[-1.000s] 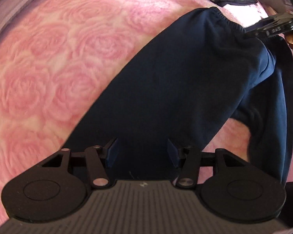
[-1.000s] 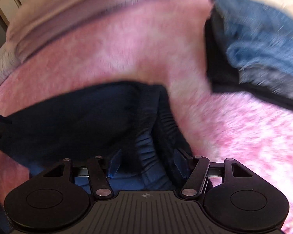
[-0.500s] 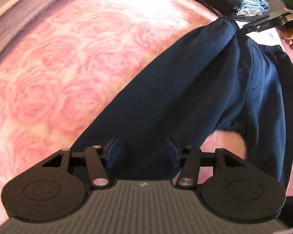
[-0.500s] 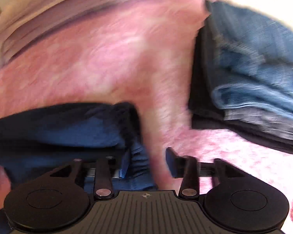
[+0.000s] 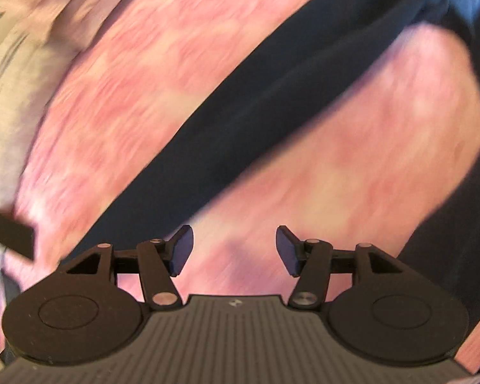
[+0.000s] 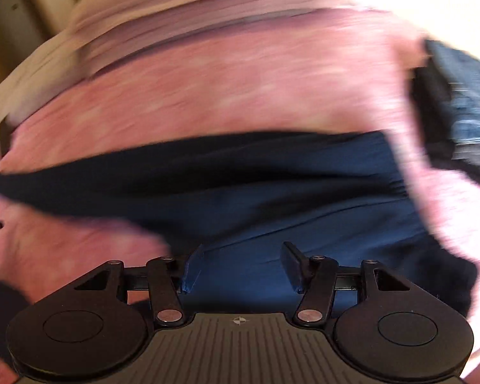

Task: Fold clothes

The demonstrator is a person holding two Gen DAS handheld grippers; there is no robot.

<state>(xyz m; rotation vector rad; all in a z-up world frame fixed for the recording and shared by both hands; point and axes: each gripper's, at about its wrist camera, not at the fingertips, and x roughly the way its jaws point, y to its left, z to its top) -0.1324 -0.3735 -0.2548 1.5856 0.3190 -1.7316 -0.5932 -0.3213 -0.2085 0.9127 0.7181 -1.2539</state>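
Observation:
Navy sweatpants lie on a pink rose-patterned blanket. In the blurred left wrist view one leg runs diagonally from lower left to upper right, and a second dark leg hangs along the right edge. My left gripper is open over bare blanket between the two legs, holding nothing. In the right wrist view the sweatpants spread across the middle. My right gripper is open just above the cloth, with the fabric lying between and under its fingers.
A stack of folded jeans and dark clothes sits at the right of the right wrist view. A grey striped cover lies beyond the blanket. A dark flat object shows at the left edge of the left wrist view.
Both grippers have swung quickly and both views are blurred. The left gripper left the trouser leg and is now over bare blanket. The right gripper has opened wider above the sweatpants.

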